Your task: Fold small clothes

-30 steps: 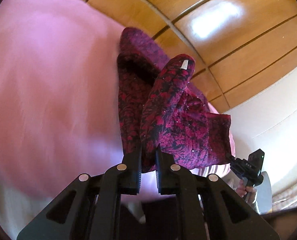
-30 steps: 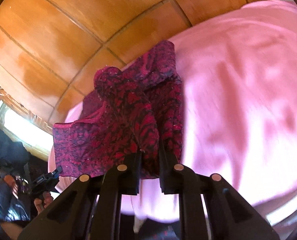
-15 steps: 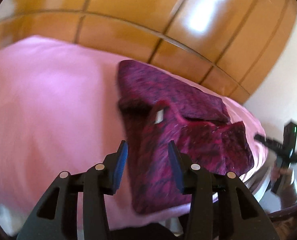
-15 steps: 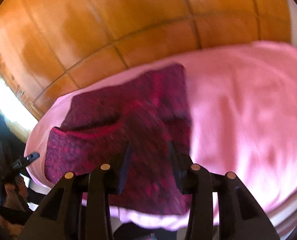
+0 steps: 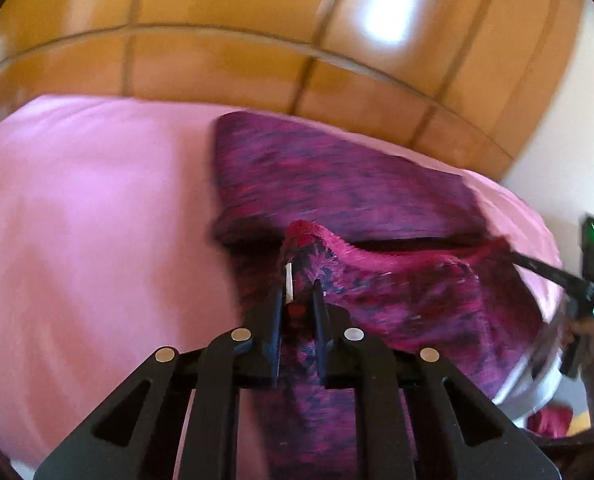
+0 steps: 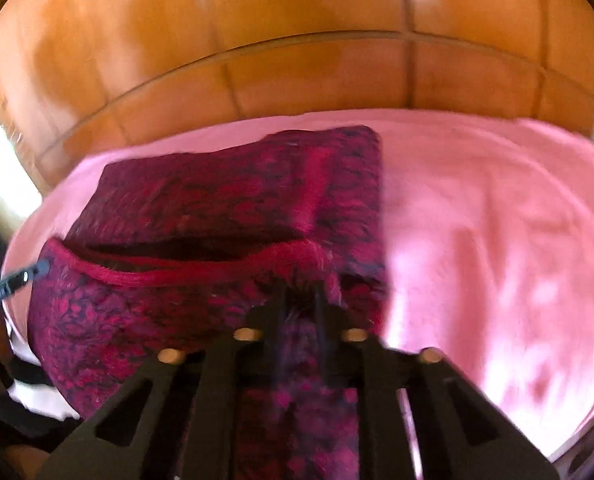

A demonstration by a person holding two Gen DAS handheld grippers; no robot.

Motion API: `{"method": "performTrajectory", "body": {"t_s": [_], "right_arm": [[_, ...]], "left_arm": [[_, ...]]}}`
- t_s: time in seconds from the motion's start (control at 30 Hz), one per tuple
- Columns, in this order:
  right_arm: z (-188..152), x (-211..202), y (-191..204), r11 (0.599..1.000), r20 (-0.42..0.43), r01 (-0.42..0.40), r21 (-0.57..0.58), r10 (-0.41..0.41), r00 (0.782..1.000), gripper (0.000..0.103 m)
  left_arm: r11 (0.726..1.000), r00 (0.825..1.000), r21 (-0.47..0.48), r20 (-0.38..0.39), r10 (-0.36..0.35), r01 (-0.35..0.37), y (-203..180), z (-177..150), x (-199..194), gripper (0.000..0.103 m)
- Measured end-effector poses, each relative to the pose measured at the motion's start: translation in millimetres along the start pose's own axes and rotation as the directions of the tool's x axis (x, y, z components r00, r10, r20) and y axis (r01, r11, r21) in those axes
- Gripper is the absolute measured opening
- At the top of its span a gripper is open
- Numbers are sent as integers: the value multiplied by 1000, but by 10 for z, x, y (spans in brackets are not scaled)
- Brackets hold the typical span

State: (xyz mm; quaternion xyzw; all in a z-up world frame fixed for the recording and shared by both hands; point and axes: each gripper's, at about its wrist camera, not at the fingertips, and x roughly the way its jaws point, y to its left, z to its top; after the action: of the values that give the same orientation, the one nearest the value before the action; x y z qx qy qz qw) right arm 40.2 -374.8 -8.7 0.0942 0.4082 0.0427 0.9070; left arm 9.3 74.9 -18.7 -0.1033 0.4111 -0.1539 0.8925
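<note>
A dark magenta patterned garment (image 5: 337,184) lies on a pink sheet (image 5: 89,208). Its near edge with a red trim is lifted. My left gripper (image 5: 295,292) is shut on the garment's near left corner, beside a small white tag (image 5: 288,285). My right gripper (image 6: 299,294) is shut on the garment (image 6: 225,196) at its near right corner; the frame is blurred. Each gripper shows in the other's view: the right one at the far right (image 5: 577,284), the left one at the far left (image 6: 13,280).
The pink sheet (image 6: 497,220) covers a bed-like surface that spreads wide around the garment. A wooden panelled wall (image 5: 257,20) stands behind it. A white wall (image 5: 577,120) is at the right. A hand (image 5: 589,332) holds the right gripper.
Both grippers opened half a second ago and have shut again on the garment's near edge. The garment, held up and hanging before, now lies mostly flat on the sheet.
</note>
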Motion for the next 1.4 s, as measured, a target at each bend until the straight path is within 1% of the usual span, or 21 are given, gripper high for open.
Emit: {"method": "performTrajectory", "body": {"t_s": [0.1, 0.2, 0.27, 0.3, 0.33, 0.4, 0.5, 0.6, 0.63, 0.67, 0.7, 0.77, 0.87, 0.9, 0.93, 1.03, 1.1, 1.17, 1.27, 1.33, 1.4], "right_arm": [[-119, 127, -327, 989, -40, -4, 150, 10, 999, 0], [-161, 44, -382, 986, -27, -18, 168, 23, 999, 3], [-109, -111, -309, 991, -9, -21, 131, 22, 1000, 5], [-72, -175, -265, 993, 3, -31, 115, 31, 1000, 22], [-9, -234, -209, 995, 24, -44, 94, 42, 999, 48], [88, -386, 3, 998, 74, -61, 11, 60, 995, 50], [189, -367, 292, 991, 75, -113, -70, 118, 990, 50], [196, -105, 562, 982, 44, -49, -181, 58, 997, 50], [187, -11, 628, 977, 26, -20, -210, 26, 999, 44], [154, 134, 674, 969, 3, 27, -246, -27, 1000, 32], [134, 205, 677, 964, -14, 48, -260, -53, 998, 15], [92, 222, 576, 970, -18, 51, -239, -57, 998, 13], [9, -76, 392, 988, 18, 25, -151, -23, 1000, 10], [-52, -180, 346, 992, 25, 6, -125, -3, 1000, 8], [-108, -237, 330, 993, 22, 6, -121, -3, 1000, 2], [-225, -305, 300, 995, 5, -11, -94, 11, 1000, 0], [-108, -449, 316, 996, 47, -52, -70, 55, 997, 0], [47, -559, 349, 995, 95, -49, -82, 57, 994, 0], [183, -628, 361, 993, 123, -67, -93, 78, 989, 6], [238, -574, 351, 992, 104, -70, -106, 81, 991, 45], [239, -506, 382, 990, 92, -67, -122, 79, 993, 53]], "left_arm": [[997, 999, -71, -40, 1, -4, 149, -69, 92, 15], [995, 998, -90, -27, -51, 49, 145, -47, 22, 16], [993, 996, -82, -20, -92, 90, 122, 2, -39, 28], [992, 995, -74, -14, -101, 100, 106, 34, -69, 38], [993, 995, -65, -3, -99, 98, 80, 53, -83, 45], [994, 994, -32, 4, -105, 105, 36, 66, -94, 46], [994, 993, -3, -32, -113, 113, -29, 50, -9, 46], [996, 994, 26, -60, -87, 89, -81, 20, 135, 43], [996, 994, 37, -69, -82, 85, -96, 14, 178, 25], [997, 996, 49, -65, -58, 62, -106, 9, 193, 18], [997, 997, 48, -57, -58, 61, -107, -1, 169, 16], [997, 998, 45, -11, -58, 58, -109, -32, 14, 14], [997, 995, 33, 68, -75, 73, -114, -140, -323, 13], [996, 993, 29, 79, -86, 83, -136, -207, -413, 13], [996, 993, 33, 81, -86, 84, -160, -244, -443, 13], [997, 993, 26, 86, -76, 74, -219, -275, -492, 13], [992, 984, 22, 125, -125, 123, -246, -151, -585, 13], [992, 981, 59, 147, -122, 115, -311, -24, -622, 13], [993, 989, 92, 123, -87, 75, -358, 12, -509, 13], [994, 994, 93, 90, -69, 60, -343, -28, -405, 13], [996, 996, 72, 68, -55, 50, -287, -73, -343, 13]]}}
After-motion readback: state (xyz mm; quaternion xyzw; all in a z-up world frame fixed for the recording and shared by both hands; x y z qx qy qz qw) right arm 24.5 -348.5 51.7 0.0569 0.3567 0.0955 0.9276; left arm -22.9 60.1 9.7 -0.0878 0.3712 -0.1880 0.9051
